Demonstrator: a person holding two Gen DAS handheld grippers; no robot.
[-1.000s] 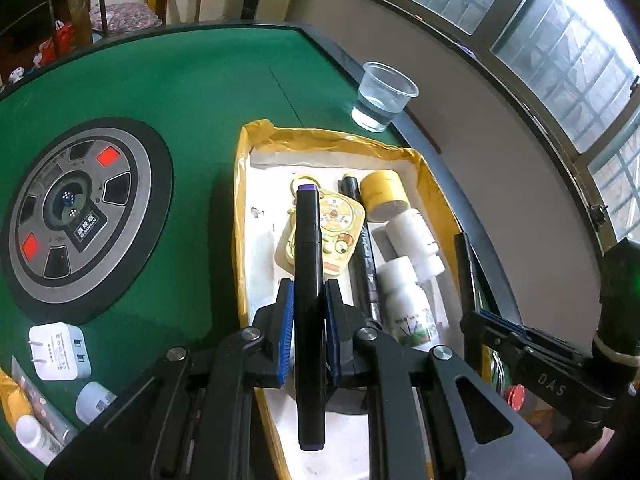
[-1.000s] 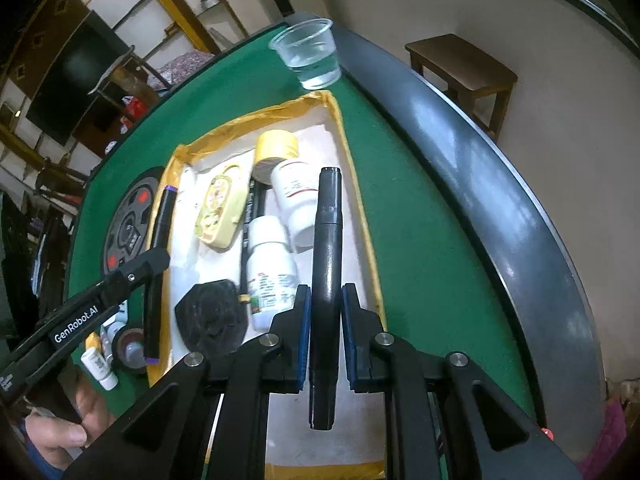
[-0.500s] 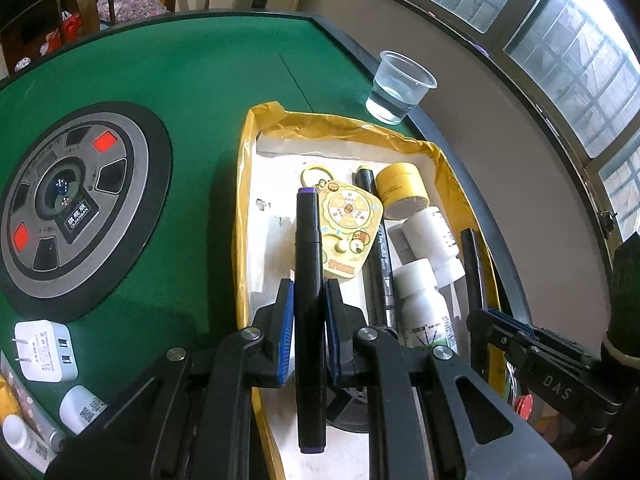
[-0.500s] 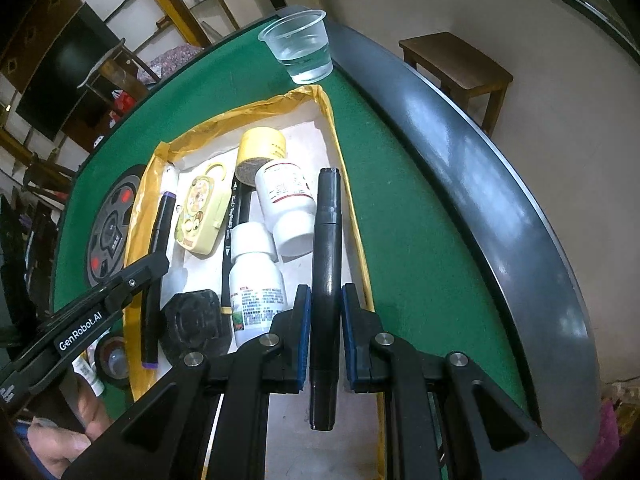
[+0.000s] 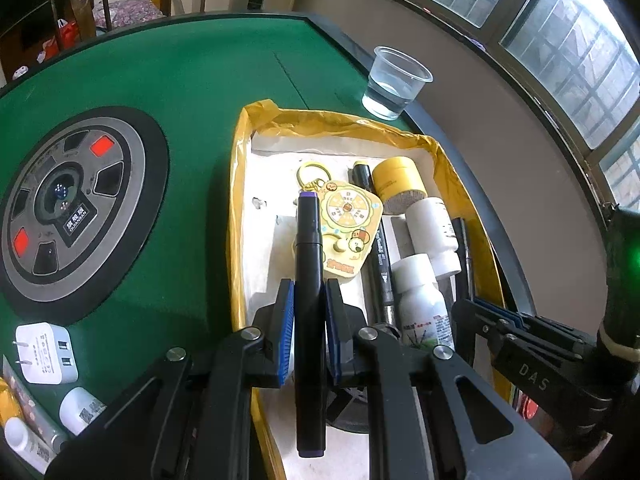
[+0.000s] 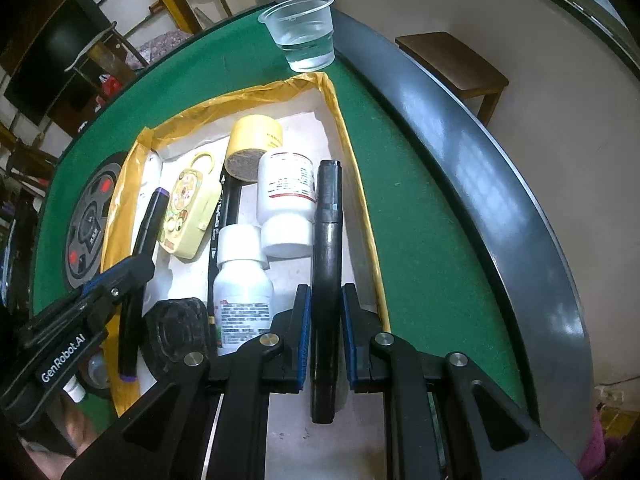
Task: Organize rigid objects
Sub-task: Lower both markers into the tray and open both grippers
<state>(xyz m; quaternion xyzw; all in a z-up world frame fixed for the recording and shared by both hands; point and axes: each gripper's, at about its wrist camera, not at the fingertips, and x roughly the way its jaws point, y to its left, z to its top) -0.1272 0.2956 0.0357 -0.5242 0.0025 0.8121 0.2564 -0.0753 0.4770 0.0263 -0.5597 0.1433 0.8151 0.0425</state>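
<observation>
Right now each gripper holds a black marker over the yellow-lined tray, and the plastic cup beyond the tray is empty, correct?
Not quite: the plastic cup has water in it, as the right wrist view shows. The rest stands: the left gripper and right gripper each hold a black marker over the yellow-lined tray.

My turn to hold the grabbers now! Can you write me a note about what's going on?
Left gripper: shut on the purple-capped marker, over the yellow-rimmed tray.
Right gripper: shut on the black marker, by the tray's right wall.
Done: in the tray lie two white bottles, a yellow jar, a yellow keychain toy.
Left: set both markers down; charger and small bottles wait on the green table.
</observation>
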